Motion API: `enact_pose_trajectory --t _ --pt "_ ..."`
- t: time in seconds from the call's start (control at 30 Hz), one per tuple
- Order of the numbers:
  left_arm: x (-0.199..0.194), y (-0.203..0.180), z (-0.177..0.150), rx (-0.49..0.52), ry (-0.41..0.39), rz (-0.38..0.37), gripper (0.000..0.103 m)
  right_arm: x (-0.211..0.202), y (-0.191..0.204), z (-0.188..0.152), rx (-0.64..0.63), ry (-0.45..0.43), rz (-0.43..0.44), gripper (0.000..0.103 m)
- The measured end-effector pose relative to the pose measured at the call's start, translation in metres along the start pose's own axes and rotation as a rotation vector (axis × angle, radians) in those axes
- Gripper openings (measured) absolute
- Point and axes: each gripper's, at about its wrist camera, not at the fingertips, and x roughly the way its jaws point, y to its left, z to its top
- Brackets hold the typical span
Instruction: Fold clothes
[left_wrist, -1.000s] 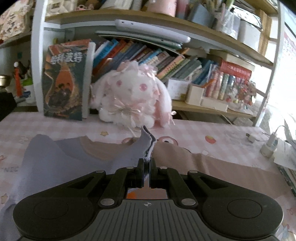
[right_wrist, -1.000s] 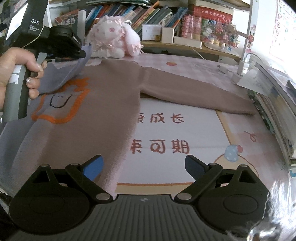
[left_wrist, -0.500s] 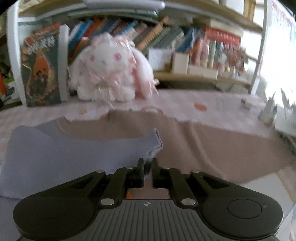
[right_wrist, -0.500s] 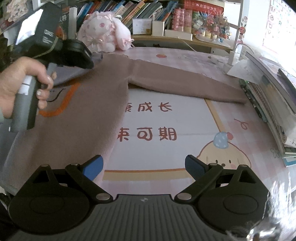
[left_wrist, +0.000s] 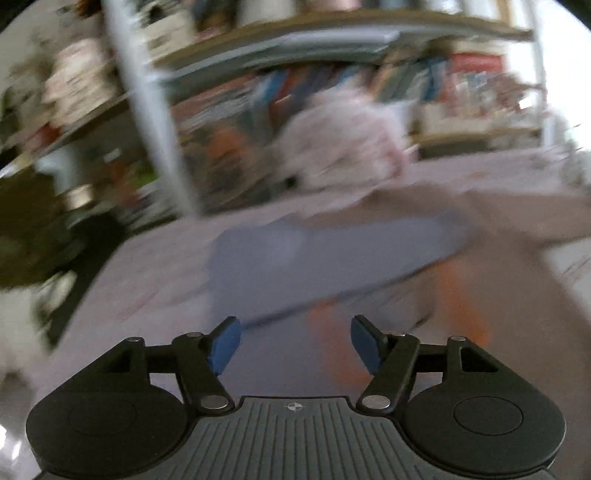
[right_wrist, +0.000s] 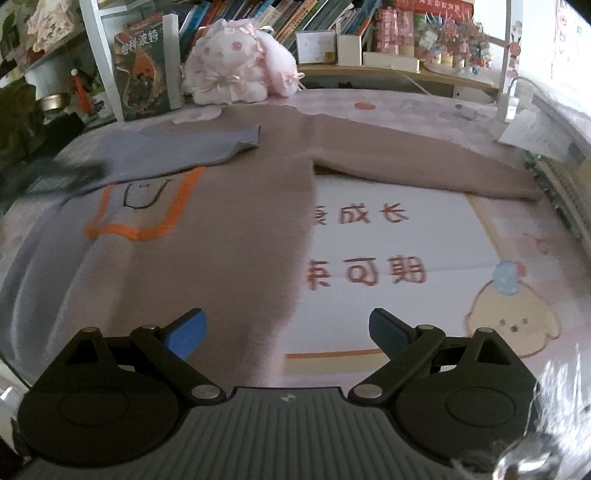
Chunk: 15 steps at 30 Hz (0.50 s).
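Home study or bedroom: crowded bookshelf (right_wrist: 280, 22) at far side, pink plush rabbit (right_wrist: 236, 70) below it, cartoon-printed table mat (right_wrist: 406, 258).

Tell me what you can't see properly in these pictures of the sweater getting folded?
- Left wrist view: motion blur smears everything, so the bookshelf and plush toy are just shapes.
- Right wrist view: the sweater's bottom hem is hidden behind the right tongs.
- Right wrist view: the left tongs are a dark blur near the left edge.
- Right wrist view: the book titles are too small to read.
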Motion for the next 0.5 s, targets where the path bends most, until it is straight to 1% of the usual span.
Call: enact_pose_trajectory --t 0.07,0.13,0.17,0.27,0.3,0.33,0.37,0.4,0.43,0.47,0.5 --pt "0.0 0.024 -0.014 -0.027 0.041 0.029 0.068 0.002 0.008 -0.001 0.01 0.013 -0.01 0.092" --pt "0.004 0.044 -0.023 -0.073 0.084 0.04 0.068 0.003 0.015 -0.002 0.02 0.021 -0.029 0.089" --pt "0.006 0.053 -0.027 -0.1 0.101 0.036 0.068 0.004 0.016 -0.001 0.031 0.025 -0.041 0.083" --pt "0.014 0.07 -0.035 -0.17 0.132 0.013 0.066 0.006 0.02 0.0 0.059 0.042 -0.069 0.072" --pt "0.016 0.073 -0.036 -0.187 0.138 0.0 0.064 0.007 0.022 0.0 0.061 0.047 -0.08 0.063" --pt "0.018 0.077 -0.037 -0.205 0.143 -0.012 0.057 0.008 0.023 -0.001 0.062 0.049 -0.095 0.059" --pt "0.019 0.08 -0.039 -0.222 0.151 -0.02 0.052 0.008 0.025 -0.002 0.063 0.05 -0.105 0.057" --pt "0.022 0.084 -0.04 -0.24 0.162 -0.024 0.042 0.008 0.028 -0.002 0.065 0.047 -0.109 0.052" --pt "0.024 0.088 -0.041 -0.26 0.173 -0.038 0.03 0.008 0.031 -0.003 0.067 0.044 -0.112 0.046" --pt "0.026 0.092 -0.043 -0.283 0.187 -0.065 0.025 0.008 0.033 -0.003 0.064 0.041 -0.115 0.042" --pt "0.028 0.096 -0.045 -0.301 0.193 -0.095 0.015 0.008 0.036 -0.003 0.06 0.037 -0.119 0.037"
